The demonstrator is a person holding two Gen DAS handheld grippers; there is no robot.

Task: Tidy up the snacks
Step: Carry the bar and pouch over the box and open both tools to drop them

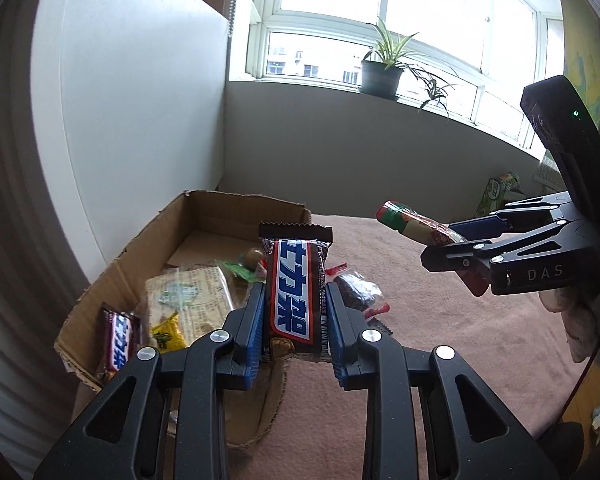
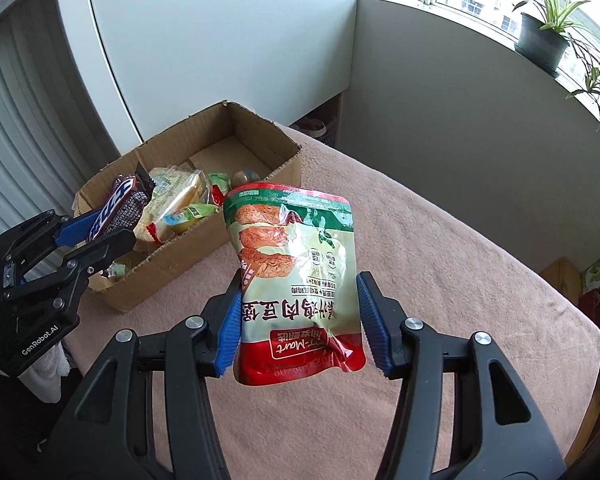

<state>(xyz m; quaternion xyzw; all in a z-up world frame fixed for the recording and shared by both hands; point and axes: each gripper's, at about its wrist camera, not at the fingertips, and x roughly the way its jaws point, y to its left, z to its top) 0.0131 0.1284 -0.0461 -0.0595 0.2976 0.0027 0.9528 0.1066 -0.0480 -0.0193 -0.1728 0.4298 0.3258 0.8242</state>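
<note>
My left gripper (image 1: pixel 295 312) is shut on a brown chocolate bar (image 1: pixel 296 280) with blue and white lettering, held upright above the near end of an open cardboard box (image 1: pixel 204 216). To its right, my right gripper (image 1: pixel 456 248) grips a snack pouch (image 1: pixel 412 220). In the right wrist view that gripper (image 2: pixel 300 312) is shut on the pouch (image 2: pixel 296 272), green and red with a cream middle, over the pink cloth beside the box (image 2: pixel 260 128). The left gripper (image 2: pixel 96 236) with the bar (image 2: pixel 116 208) hovers at the box's near left corner.
The box holds a second chocolate bar (image 1: pixel 118 344), a pale biscuit packet (image 1: pixel 188 296), a small yellow packet (image 1: pixel 166 332) and other snacks. A dark wrapped snack (image 1: pixel 358 288) lies just behind the held bar. The pink cloth table (image 2: pixel 460 280) stretches right. A white panel (image 1: pixel 140 100) stands behind the box.
</note>
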